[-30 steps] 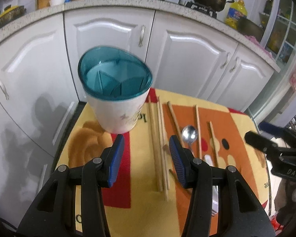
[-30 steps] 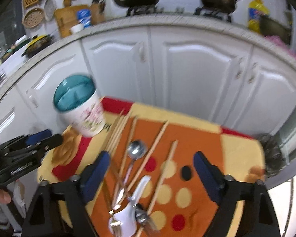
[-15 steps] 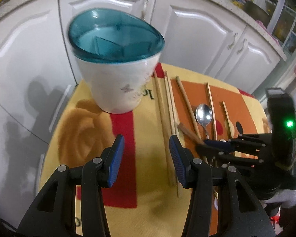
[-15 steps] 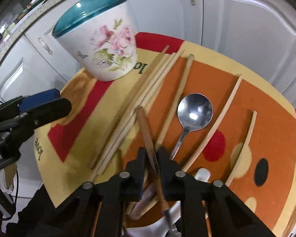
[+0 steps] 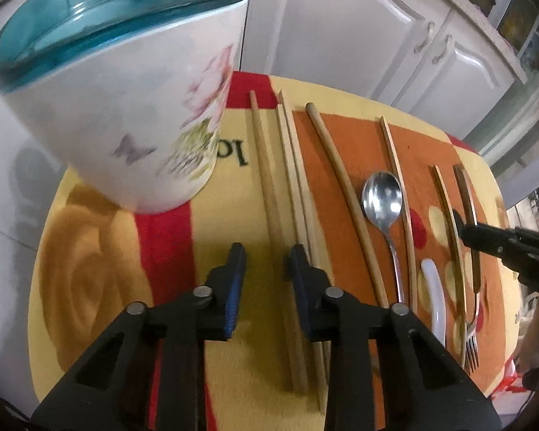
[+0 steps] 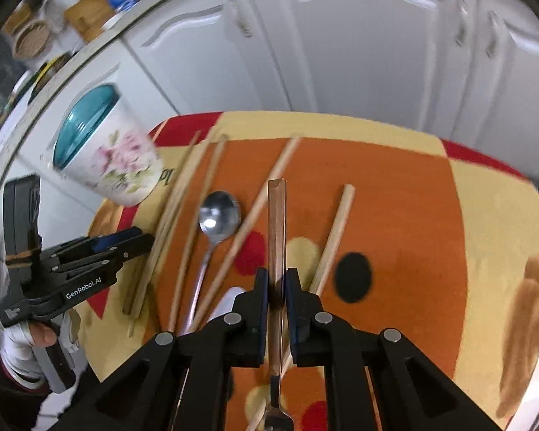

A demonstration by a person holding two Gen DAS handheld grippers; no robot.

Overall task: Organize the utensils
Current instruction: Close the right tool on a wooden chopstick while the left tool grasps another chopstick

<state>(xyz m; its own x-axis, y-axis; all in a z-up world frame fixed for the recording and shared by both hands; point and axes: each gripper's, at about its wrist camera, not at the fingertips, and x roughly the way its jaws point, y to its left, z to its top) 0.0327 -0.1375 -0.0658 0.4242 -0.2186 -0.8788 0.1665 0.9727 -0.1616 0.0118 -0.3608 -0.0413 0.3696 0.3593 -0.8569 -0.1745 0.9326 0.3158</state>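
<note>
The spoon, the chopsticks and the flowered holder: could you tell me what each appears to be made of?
The spoon looks like polished metal: its silver bowl mirrors the light. The chopsticks appear to be pale wood or bamboo, matte and tan, though no grain is resolved. The flowered holder has a smooth white printed wall, ceramic or plastic, I cannot tell which; its teal rim looks like translucent plastic.

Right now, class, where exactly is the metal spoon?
The metal spoon lies on the orange mat, bowl toward the cabinets, between two chopsticks, left of the fork gripped in the right gripper.

Patterned cloth [image 5: 233, 366] carries holder [image 5: 133, 115], chopsticks [image 5: 269, 194], spoon [image 5: 382, 197].
</note>
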